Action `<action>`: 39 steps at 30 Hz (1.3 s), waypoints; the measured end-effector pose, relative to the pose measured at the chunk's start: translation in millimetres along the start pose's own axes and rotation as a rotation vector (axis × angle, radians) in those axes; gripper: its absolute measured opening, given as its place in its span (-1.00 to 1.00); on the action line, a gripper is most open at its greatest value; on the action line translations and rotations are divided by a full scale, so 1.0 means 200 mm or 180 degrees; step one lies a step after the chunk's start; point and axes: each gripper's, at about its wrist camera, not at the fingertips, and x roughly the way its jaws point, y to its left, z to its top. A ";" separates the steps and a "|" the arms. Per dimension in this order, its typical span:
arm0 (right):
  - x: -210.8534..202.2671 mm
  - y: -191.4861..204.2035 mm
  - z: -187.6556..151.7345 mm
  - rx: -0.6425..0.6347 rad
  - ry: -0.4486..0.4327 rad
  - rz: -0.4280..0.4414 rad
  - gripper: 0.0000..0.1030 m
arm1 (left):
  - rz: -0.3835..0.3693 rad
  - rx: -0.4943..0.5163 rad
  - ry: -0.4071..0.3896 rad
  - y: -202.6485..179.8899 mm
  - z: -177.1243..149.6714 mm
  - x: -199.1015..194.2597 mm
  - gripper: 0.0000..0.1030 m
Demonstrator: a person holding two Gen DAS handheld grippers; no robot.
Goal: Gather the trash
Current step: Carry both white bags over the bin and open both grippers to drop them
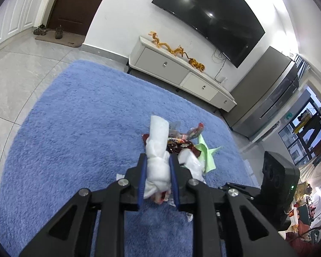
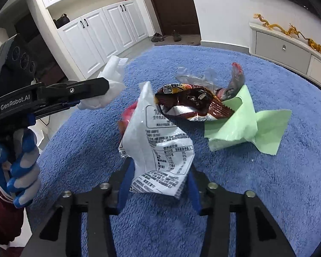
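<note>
My left gripper (image 1: 158, 160) is shut on a crumpled white tissue (image 1: 158, 150) and holds it above the blue rug (image 1: 75, 128); it also shows in the right wrist view (image 2: 96, 97) with the tissue (image 2: 113, 79). My right gripper (image 2: 160, 167) is shut on a white printed plastic wrapper (image 2: 158, 141), lifted off the rug (image 2: 267, 171). On the rug lie a brown snack wrapper (image 2: 192, 102), a green paper sheet (image 2: 246, 126), a clear plastic wrapper (image 2: 194, 77) and a red-tipped wrapper (image 2: 236, 75). A red item (image 2: 127, 115) is partly hidden behind the white wrapper.
A white TV cabinet (image 1: 177, 72) with golden dragon figures (image 1: 177, 50) stands beyond the rug, under a wall TV (image 1: 214, 15). White cupboards (image 2: 96, 32), a brown door (image 2: 171, 4) and shoes (image 2: 164, 36) are at the far side. Tiled floor (image 1: 15, 64) surrounds the rug.
</note>
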 end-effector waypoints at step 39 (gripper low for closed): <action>-1.21 -1.00 -0.98 0.1965 -0.1109 -0.1212 -0.25 | -0.0801 0.1326 0.1039 -1.44 -0.30 0.72 -0.62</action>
